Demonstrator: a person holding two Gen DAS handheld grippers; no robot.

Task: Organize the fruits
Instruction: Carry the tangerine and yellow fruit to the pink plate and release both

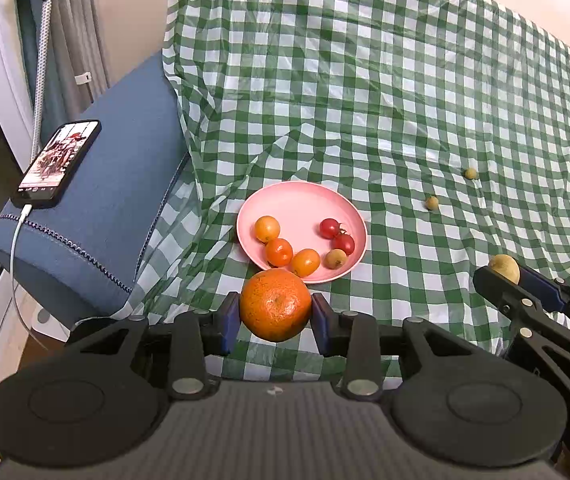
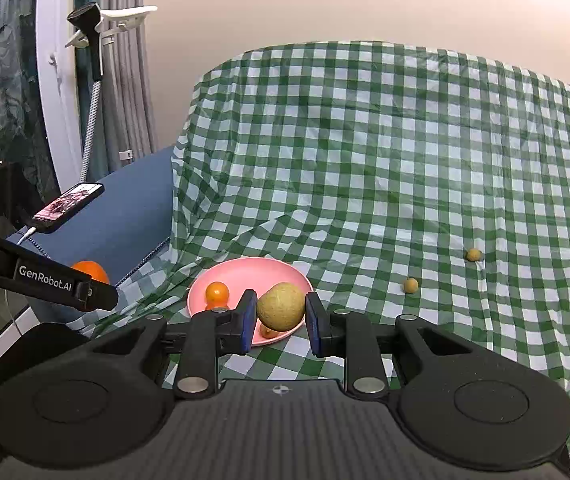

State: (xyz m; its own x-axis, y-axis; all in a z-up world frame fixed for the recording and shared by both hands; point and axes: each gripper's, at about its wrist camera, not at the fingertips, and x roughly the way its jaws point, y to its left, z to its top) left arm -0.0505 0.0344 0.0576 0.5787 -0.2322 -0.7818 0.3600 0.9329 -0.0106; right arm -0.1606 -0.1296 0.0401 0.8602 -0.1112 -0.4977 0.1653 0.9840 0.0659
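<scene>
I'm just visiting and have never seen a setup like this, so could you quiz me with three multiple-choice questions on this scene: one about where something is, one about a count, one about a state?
1. Where does the phone lie?
A. On the blue cushion
B. On the pink plate
C. On the checked cloth

2. How many small red tomatoes lie on the pink plate?
A. None
B. Two
C. Five

3. What is the left gripper doing?
A. Gaping with nothing in it
B. Clamped on a big orange
C. Clamped on the phone

Answers:
1. A: it rests on the blue cushion, left of the checked cloth.
2. B: two red tomatoes sit side by side at the plate's right.
3. B: the big orange sits between its blue pads.
</scene>
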